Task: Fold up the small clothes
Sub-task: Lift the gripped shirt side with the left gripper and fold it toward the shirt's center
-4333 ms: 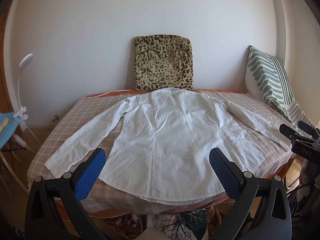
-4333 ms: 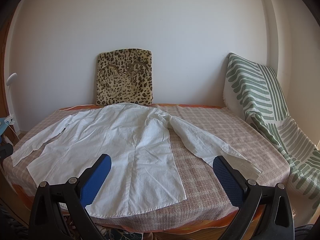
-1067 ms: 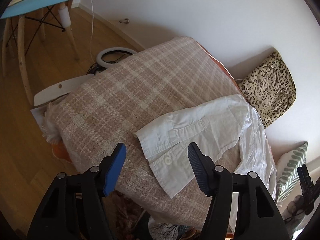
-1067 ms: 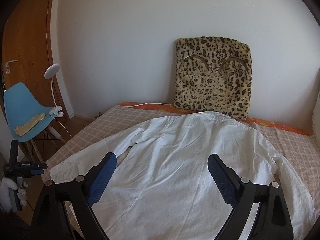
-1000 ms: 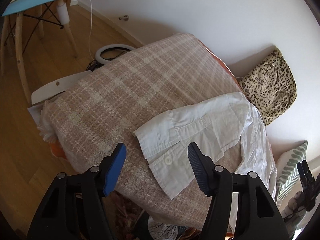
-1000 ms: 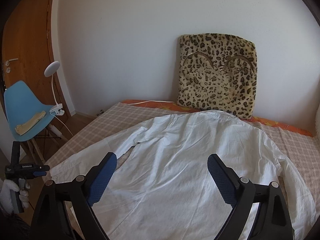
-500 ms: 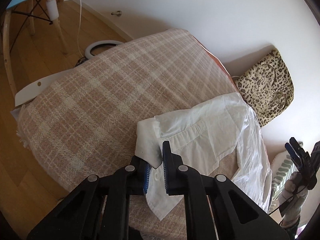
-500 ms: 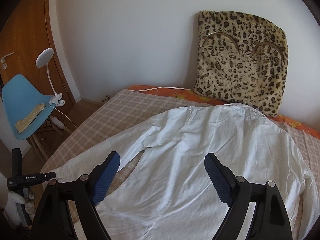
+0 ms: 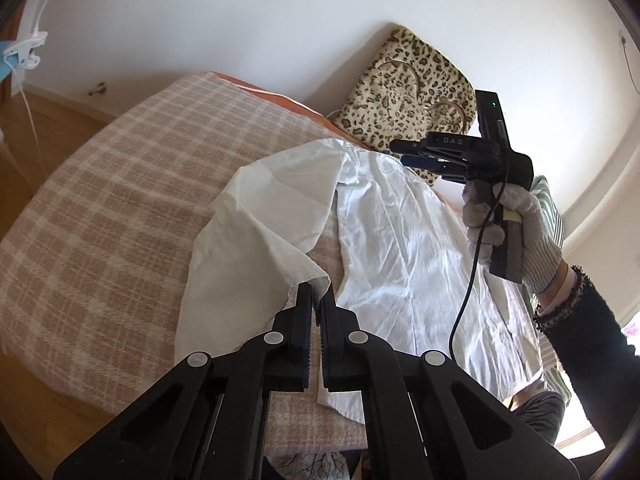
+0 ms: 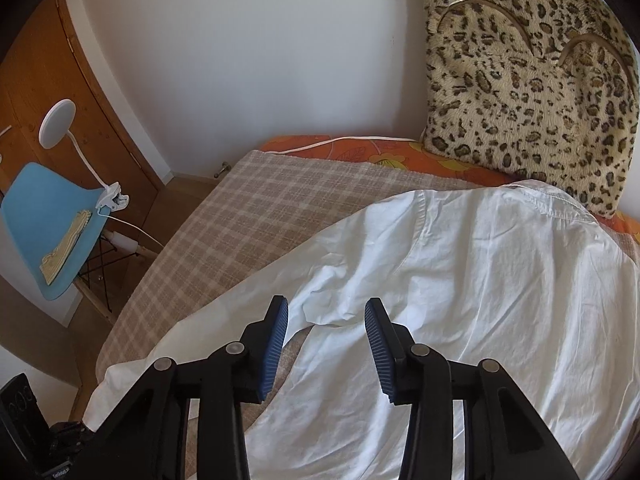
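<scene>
A white long-sleeved shirt (image 9: 404, 248) lies back up on the checked bed cover (image 9: 104, 216). My left gripper (image 9: 315, 294) is shut on the cuff end of the shirt's left sleeve (image 9: 256, 236) and holds it lifted off the cover, folded toward the body. My right gripper (image 10: 326, 312) is open, its jaws hovering over the sleeve's armpit fold on the shirt (image 10: 480, 280). The right gripper also shows in the left wrist view (image 9: 404, 152), held in a gloved hand above the collar area.
A leopard-print cushion (image 10: 528, 80) leans on the wall behind the collar. A blue chair (image 10: 44, 216) with a clip lamp (image 10: 60, 124) stands left of the bed on the wooden floor. A green striped pillow (image 9: 554, 216) is at the far right.
My left gripper closed on the sleeve cuff and lifted it up and toward the shirt body. My right gripper moved forward and lower over the shoulder area and narrowed its opening.
</scene>
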A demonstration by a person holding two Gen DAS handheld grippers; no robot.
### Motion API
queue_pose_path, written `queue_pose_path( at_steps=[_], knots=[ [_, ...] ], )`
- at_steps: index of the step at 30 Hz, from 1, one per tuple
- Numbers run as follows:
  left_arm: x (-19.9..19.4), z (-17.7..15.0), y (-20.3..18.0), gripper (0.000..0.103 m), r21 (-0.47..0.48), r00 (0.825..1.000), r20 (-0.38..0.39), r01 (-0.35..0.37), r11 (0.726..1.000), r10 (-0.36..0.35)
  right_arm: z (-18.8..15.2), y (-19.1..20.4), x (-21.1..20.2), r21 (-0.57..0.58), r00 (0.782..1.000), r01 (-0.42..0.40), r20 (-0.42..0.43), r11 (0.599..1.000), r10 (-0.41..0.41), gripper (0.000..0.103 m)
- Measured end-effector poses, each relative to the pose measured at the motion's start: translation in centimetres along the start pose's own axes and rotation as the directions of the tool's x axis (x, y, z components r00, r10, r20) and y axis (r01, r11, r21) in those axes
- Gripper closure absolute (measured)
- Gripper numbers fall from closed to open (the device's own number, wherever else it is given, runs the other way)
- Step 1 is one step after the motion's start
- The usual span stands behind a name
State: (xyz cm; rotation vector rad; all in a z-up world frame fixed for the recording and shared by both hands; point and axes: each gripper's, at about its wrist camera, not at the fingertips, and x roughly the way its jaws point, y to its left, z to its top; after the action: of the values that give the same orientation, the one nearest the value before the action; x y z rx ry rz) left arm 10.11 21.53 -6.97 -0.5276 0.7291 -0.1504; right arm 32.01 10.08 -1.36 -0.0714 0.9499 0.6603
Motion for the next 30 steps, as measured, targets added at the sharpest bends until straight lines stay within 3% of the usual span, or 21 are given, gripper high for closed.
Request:
queue_pose_path(
  at_steps=[4,6,10,16,19,22,25,30],
  knots=[
    [-0.5,-0.6,-1.9,0.101,0.080,1.000,0.015,0.000,0.997,-0.002,1.4,-0.6,2.2,0.066,0.998,-0.036,-0.051,0.997,0.040,0.059],
    [-0.9,-0.8,-2.1,0.102,0.076,1.000,0.021,0.020,0.997,-0.022,2.2,-0.1,3.2,0.068,0.998,-0.025,-0.062,0.997,0.029,0.058],
    [-1.3,-1.9,-3.3,0.102,0.097,0.997,0.008,0.073,0.993,-0.074,3.5,1.7,5.3,0.043,0.994,-0.038,-0.102,0.998,0.042,0.040],
    [0.3,-4.9,-6.6,0.102,0.208,0.985,-0.112,0.150,0.967,-0.129,4.8,3.4,8.6,-0.070,0.979,0.050,-0.196,0.996,-0.063,0.042],
    [1.4,-6.6,-7.3,0.102,0.211,0.973,-0.179,0.182,0.961,-0.145,5.3,2.4,9.6,-0.063,0.968,0.093,-0.228,0.994,-0.105,0.042],
    [1.3,-7.5,-8.2,0.102,0.274,0.982,-0.164,0.131,0.953,-0.088,5.7,2.0,10.0,-0.021,0.967,0.097,-0.235,0.995,-0.099,0.043],
    [0.5,-6.1,-6.7,0.101,0.246,0.994,-0.106,0.046,0.968,-0.020,5.4,3.4,10.5,-0.053,0.965,0.084,-0.246,0.995,-0.094,0.043],
    [0.9,-6.0,-6.0,0.075,0.268,0.993,-0.103,-0.025,0.963,0.054,4.2,5.3,11.0,-0.082,0.962,0.059,-0.263,0.995,-0.079,0.045]
  ],
)
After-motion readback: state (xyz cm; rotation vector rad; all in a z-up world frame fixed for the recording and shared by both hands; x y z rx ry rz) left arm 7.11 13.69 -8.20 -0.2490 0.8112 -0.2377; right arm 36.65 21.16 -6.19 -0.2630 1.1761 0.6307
